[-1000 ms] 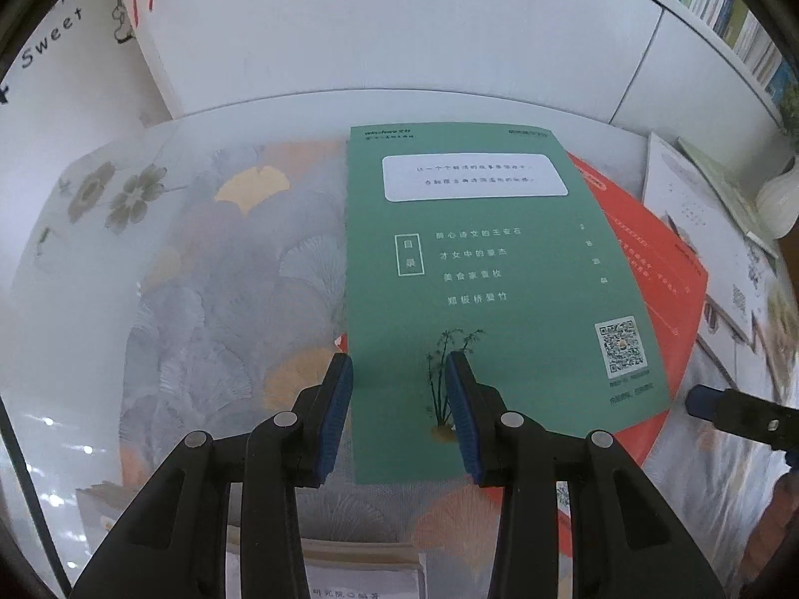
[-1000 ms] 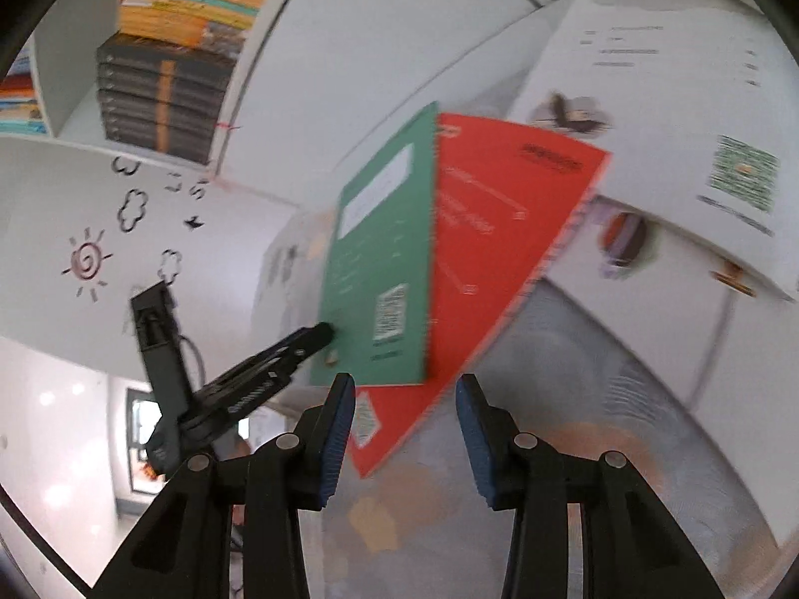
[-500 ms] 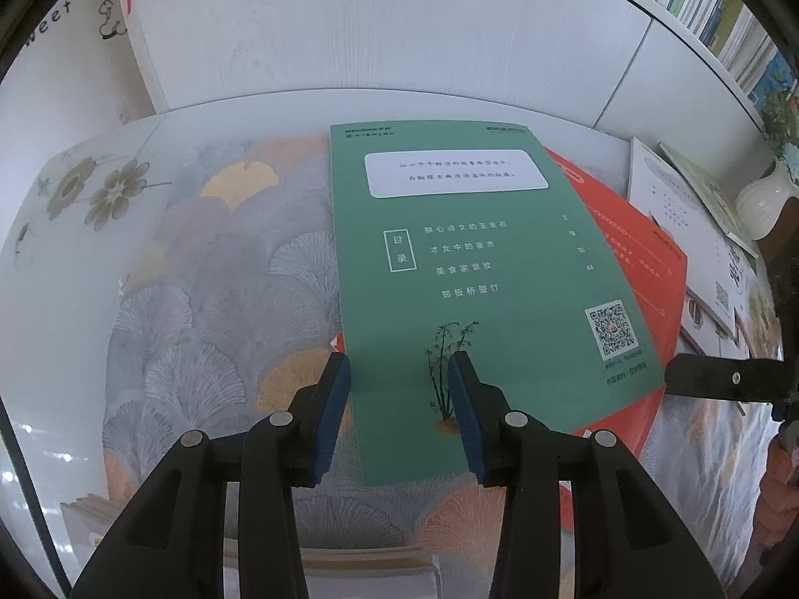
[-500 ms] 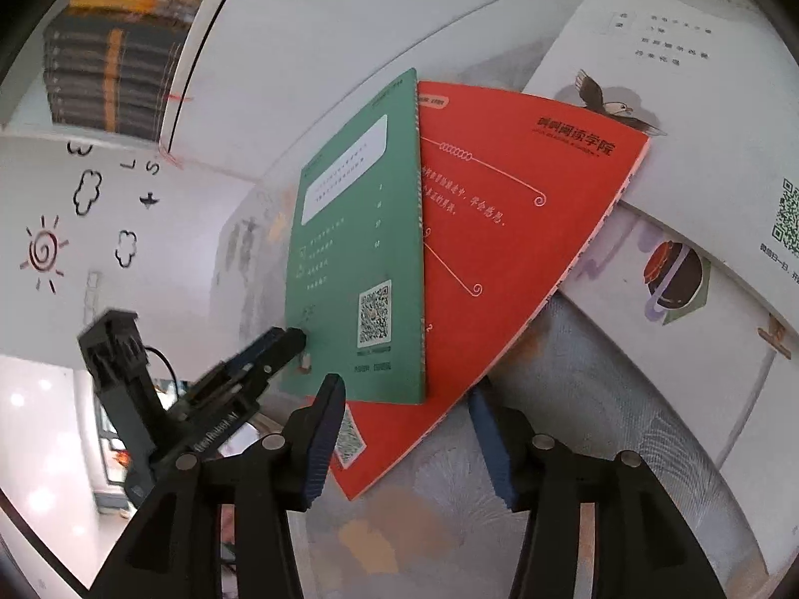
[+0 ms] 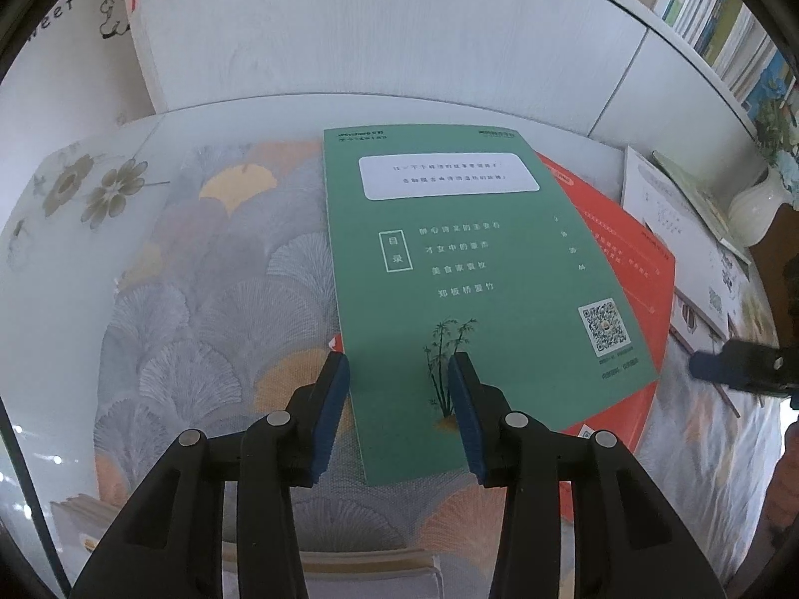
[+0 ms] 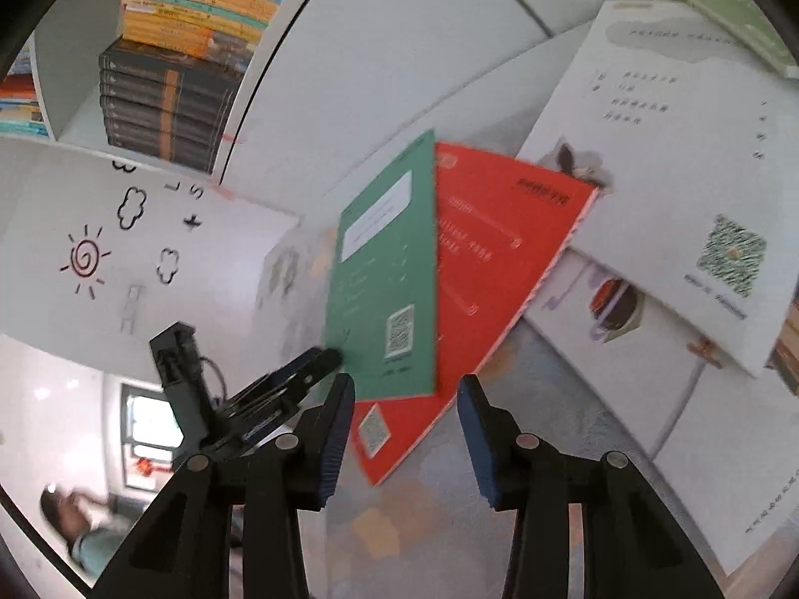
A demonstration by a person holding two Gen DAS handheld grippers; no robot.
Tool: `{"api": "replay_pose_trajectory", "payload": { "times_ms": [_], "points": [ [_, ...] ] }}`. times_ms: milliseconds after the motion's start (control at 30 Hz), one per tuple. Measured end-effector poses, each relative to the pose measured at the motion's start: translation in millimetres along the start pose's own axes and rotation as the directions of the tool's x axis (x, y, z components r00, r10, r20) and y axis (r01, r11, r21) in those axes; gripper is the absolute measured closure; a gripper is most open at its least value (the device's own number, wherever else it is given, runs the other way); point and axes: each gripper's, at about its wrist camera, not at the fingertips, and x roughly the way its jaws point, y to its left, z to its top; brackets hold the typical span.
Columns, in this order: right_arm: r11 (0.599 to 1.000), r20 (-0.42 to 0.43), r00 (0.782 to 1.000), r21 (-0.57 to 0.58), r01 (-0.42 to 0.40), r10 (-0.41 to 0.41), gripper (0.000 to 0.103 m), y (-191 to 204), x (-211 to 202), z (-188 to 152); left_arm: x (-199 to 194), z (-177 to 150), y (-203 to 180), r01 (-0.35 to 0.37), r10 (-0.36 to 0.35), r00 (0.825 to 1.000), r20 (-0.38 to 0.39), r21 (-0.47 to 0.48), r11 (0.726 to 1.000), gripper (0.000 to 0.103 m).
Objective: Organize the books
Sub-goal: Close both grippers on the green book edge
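While the green book (image 5: pixel 479 269) already lies squared on top of the red book (image 5: pixel 619 269) on the bench (image 5: pixel 150 269), the stacking looks only begun: a white book (image 6: pixel 664 174) and others beside it lie fanned out, well apart from any neat pile. The left gripper (image 5: pixel 398 412) hovers at the green book's near edge, its fingers (image 5: pixel 332 414) parted and empty. The right gripper (image 6: pixel 405 442) has just been closing after widening, with nothing between its fingers. Compared with a second ago, both books sit in the same place, and the right gripper remains beside the stack.
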Motion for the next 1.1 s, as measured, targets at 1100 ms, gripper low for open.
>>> {"api": "replay_pose_trajectory", "payload": {
  "times_ms": [1100],
  "points": [
    [1.0,-0.039,0.999,-0.006,0.031,-0.031,0.058,4,26,5,2,-8,6,0.104,-0.102,0.994,0.028,-0.056,0.993,0.058]
  ]
}}
